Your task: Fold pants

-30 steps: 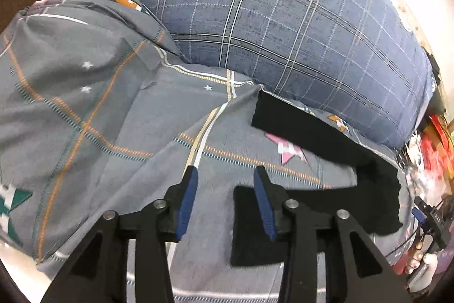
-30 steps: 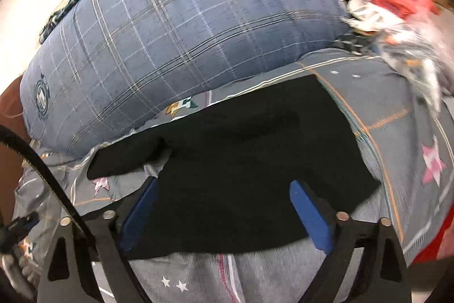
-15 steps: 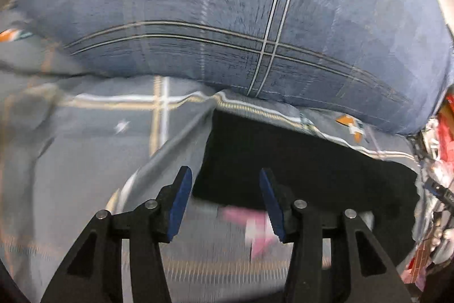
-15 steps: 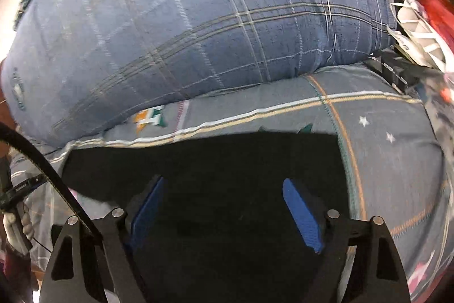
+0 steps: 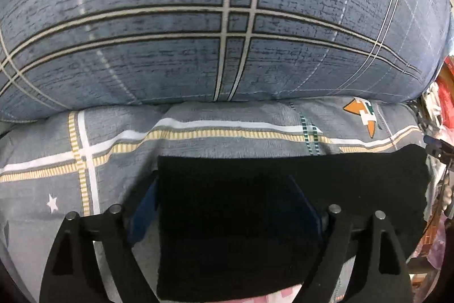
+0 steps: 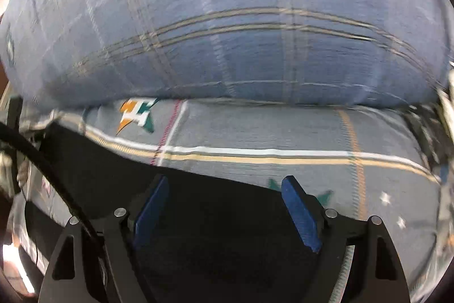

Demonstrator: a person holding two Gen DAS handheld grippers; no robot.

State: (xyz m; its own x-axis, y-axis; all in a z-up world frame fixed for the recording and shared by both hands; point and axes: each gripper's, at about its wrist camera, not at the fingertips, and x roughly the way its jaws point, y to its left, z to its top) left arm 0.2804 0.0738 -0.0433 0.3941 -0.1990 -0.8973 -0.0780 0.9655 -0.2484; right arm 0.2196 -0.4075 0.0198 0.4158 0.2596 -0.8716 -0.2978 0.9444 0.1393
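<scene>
Large blue checked pillow point(image 5: 227, 27) lies along the far side, resting on a grey bedsheet point(image 5: 227, 144) printed with white and yellow stripes, small white stars and an orange-and-green emblem point(image 5: 366, 115). Red and white clutter point(image 5: 442, 104), blurred, sits at the right edge.

both claws, left claw point(image 5: 227, 206) and right claw point(image 6: 225, 213), have black angular arms, silver screws and blue pads; a black cable point(image 6: 48, 169) crosses beside the right one.
</scene>
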